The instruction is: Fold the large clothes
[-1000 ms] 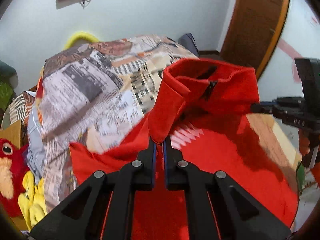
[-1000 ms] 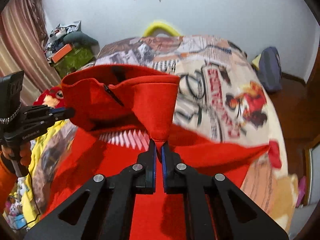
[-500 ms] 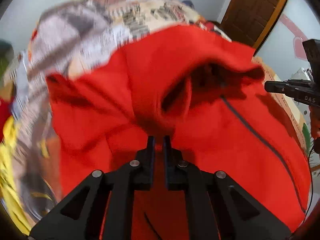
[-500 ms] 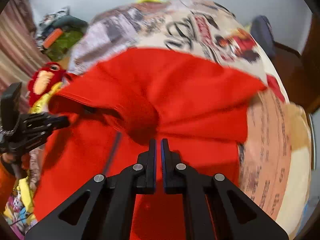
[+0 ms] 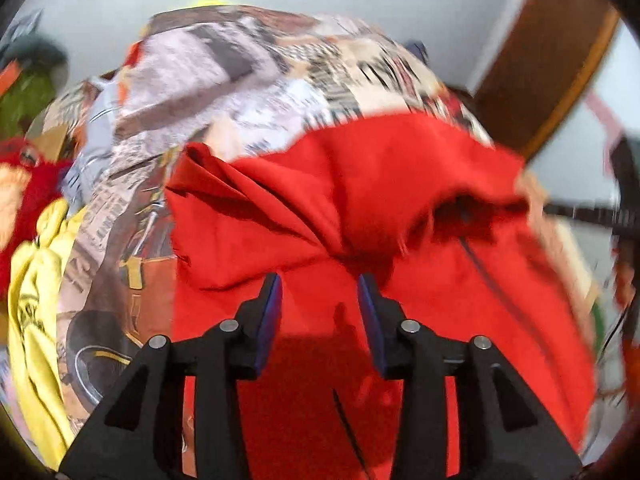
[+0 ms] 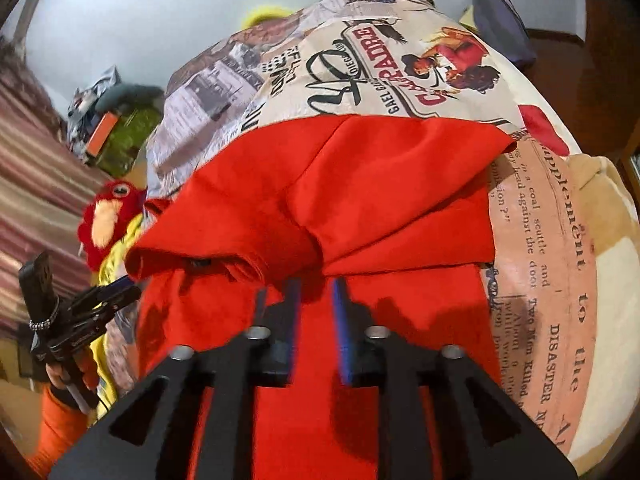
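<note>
A large red garment (image 5: pixel 352 208) with a dark zip lies on the printed bedspread (image 5: pixel 240 80), its far part folded back over the near part in a rumpled fold. It also shows in the right wrist view (image 6: pixel 360 184). My left gripper (image 5: pixel 320 292) is open and empty just above the near side of the fold. My right gripper (image 6: pixel 316 288) is open and empty at the fold's near edge. The left gripper also shows in the right wrist view (image 6: pixel 120 294) at the garment's left edge.
A yellow cloth (image 5: pixel 32 300) and a red plush toy (image 6: pixel 106 220) lie at the bed's left side. The bedspread shows bare at the right (image 6: pixel 560 280). A brown door (image 5: pixel 540 60) stands behind to the right. A dark bag (image 6: pixel 500 20) sits past the bed.
Both grippers carried the garment's far part over onto its near part and laid it down. Both have opened and let go of the cloth.
</note>
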Tool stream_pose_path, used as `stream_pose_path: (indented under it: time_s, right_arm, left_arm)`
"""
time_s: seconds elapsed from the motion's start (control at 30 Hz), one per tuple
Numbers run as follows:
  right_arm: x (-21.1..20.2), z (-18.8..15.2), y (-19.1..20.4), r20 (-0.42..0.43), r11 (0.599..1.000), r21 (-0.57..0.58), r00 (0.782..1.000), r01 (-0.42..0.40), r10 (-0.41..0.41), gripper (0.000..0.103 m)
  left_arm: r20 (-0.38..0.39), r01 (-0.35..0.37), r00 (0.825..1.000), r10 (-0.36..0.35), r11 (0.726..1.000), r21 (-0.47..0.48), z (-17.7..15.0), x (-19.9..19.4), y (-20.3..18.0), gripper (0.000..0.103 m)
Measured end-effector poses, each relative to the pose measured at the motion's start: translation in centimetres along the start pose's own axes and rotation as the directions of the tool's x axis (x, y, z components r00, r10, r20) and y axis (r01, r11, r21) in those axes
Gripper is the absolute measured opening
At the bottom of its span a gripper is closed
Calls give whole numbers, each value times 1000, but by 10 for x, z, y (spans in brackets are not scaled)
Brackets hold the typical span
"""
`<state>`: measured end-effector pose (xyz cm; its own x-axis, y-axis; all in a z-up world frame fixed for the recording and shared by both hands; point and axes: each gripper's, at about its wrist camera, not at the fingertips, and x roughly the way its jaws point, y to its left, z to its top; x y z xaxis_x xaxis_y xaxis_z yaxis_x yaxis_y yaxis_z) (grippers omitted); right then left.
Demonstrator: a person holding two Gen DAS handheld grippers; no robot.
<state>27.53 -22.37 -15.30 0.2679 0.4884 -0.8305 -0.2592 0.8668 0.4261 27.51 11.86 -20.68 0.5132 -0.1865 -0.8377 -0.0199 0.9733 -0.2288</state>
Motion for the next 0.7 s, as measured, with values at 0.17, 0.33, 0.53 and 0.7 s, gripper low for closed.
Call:
stream_pose_path:
  time_s: [0.17,0.33,0.53,0.7]
  right_arm:
    - [5,11,8,31,994,85,998,-64,62,44]
    - [28,18,9,-18,981,168,995,-96,101,45]
    - [65,4,-4,-126,945,291,973,-150,194,45]
    - [79,-5,-1,-152,950,277,969,-146,193,45]
  left_arm:
    - [51,121,992,-113,975,-185,26,-9,20,50]
    - [18,174,984,-176,945,-278,38,14,17,57]
    - [-83,277,937,-339,867,-414,20,62,11,58]
    - [-126,273,925,-358,859,-433,7,86,-3,58]
